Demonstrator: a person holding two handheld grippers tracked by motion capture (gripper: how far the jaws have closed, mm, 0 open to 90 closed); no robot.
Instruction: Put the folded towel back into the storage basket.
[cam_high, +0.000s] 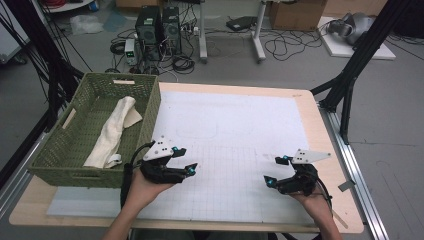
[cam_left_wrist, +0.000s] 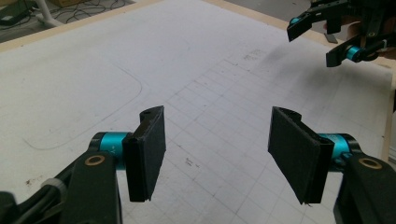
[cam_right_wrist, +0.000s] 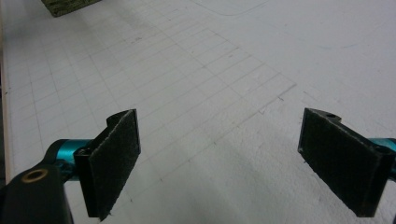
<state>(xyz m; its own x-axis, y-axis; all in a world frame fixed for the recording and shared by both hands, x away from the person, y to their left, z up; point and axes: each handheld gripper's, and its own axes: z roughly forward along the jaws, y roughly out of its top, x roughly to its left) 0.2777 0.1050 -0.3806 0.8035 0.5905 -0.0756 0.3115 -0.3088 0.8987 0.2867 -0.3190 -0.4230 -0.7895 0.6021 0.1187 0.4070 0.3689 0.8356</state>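
Light wooden table (cam_high: 320, 125) carrying a white gridded mat (cam_high: 235, 140) that covers most of its top; faint rounded outline drawn on the mat toward the far edge. Grey floor beyond, with 2 dark computer towers (cam_high: 157, 27), tangled cables, cardboard boxes and black frame struts at both sides. Green woven basket (cam_high: 145, 107) sits at the table's left edge, overhanging the far-left corner area; a cream cloth (cam_high: 112, 132) lies lengthwise inside it, 1 end bunched toward the near wall. Near end of the cloth is partly cut off by the basket's wall; its folds are hard to make out. Left gripper (cam_high: 186, 159) is held just beside the basket's near-right corner, over the mat, jaws apart with nothing between them; pads (cam_left_wrist: 152, 154) show bare grid behind. Right gripper (cam_high: 274, 171) is held near the table's right edge, well apart from the basket, jaws wide apart and empty; pads (cam_right_wrist: 116, 158) frame bare mat. In the left gripper view the right gripper (cam_left_wrist: 317, 37) shows at the top-right corner. Nothing lies on the mat between the 2 grippers.
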